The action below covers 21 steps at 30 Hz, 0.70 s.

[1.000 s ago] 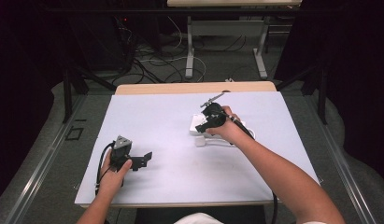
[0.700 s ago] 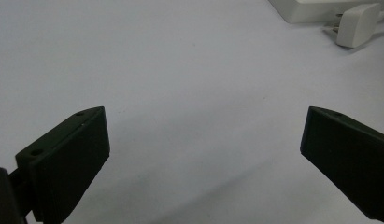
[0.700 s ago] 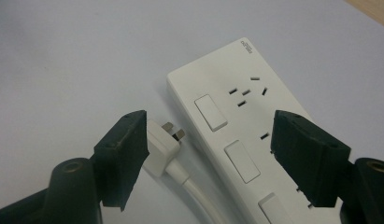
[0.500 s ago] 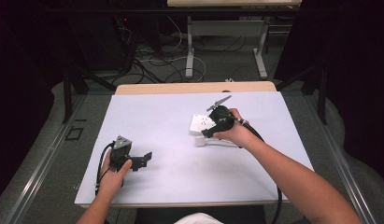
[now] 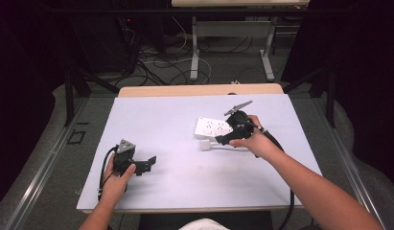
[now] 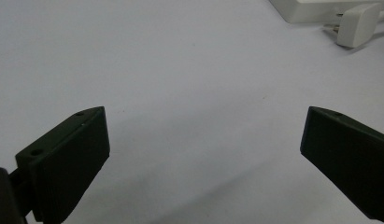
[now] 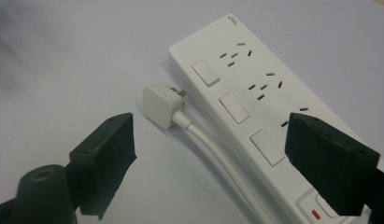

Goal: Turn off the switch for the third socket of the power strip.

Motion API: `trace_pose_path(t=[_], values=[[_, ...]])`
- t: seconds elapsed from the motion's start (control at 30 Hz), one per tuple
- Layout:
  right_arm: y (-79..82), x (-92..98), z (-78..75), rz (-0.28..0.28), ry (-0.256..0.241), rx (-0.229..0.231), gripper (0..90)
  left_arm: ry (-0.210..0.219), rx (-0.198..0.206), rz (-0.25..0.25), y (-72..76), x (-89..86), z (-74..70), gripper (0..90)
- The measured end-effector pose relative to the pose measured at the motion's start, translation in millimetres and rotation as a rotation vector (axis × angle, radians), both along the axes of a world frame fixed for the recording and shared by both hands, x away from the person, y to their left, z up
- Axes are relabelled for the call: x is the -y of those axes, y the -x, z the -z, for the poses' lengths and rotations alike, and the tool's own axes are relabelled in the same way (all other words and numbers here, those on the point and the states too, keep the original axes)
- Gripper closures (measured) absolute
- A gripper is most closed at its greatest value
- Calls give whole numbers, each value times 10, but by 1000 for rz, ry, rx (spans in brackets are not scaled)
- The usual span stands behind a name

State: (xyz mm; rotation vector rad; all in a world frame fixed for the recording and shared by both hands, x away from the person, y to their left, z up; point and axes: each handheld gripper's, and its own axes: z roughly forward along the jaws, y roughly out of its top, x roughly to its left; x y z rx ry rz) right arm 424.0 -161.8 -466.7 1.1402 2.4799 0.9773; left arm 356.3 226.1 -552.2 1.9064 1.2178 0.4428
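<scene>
A white power strip [image 5: 210, 127] lies flat on the white table cover, right of centre, with several sockets and switches on its face [image 7: 255, 88]. Its white plug [image 5: 205, 144] lies loose beside the strip's near edge, prongs toward the strip [image 7: 160, 105], and its cable [image 7: 213, 149] runs along the strip. My right gripper [image 5: 224, 139] hovers just right of the plug, open, with the jaws astride cable and strip [image 7: 210, 121] and touching neither. My left gripper [image 5: 147, 164] rests near the table's front left, open and empty [image 6: 203, 116]. The plug [image 6: 358, 23] shows far off in the left gripper view.
The white table cover [image 5: 185, 191] reaches the front edge, with a strip of wooden tabletop [image 5: 199, 90] showing at the back. Beyond the table, cables and another table's legs [image 5: 194, 52] stand on the floor.
My right gripper has drawn back from over the power strip toward the person and slightly right, uncovering the strip and plug. The left gripper has stayed put.
</scene>
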Motion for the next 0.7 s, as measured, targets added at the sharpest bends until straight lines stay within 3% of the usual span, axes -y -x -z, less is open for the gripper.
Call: trace_pose_path(t=[0.37,0.5,0.67,0.7], values=[[199,223,34,31,6,49,22,0,1,-3,3,3,-2,13],[267,310,77,49,-6,65,11,0,1,-4,3,4,-1,14],[353,408,144,73,-22,46,0,1,1,-5,5,3,-3,13],[371,435,166,78,-25,62,0,1,2,-5,5,3,-3,14]])
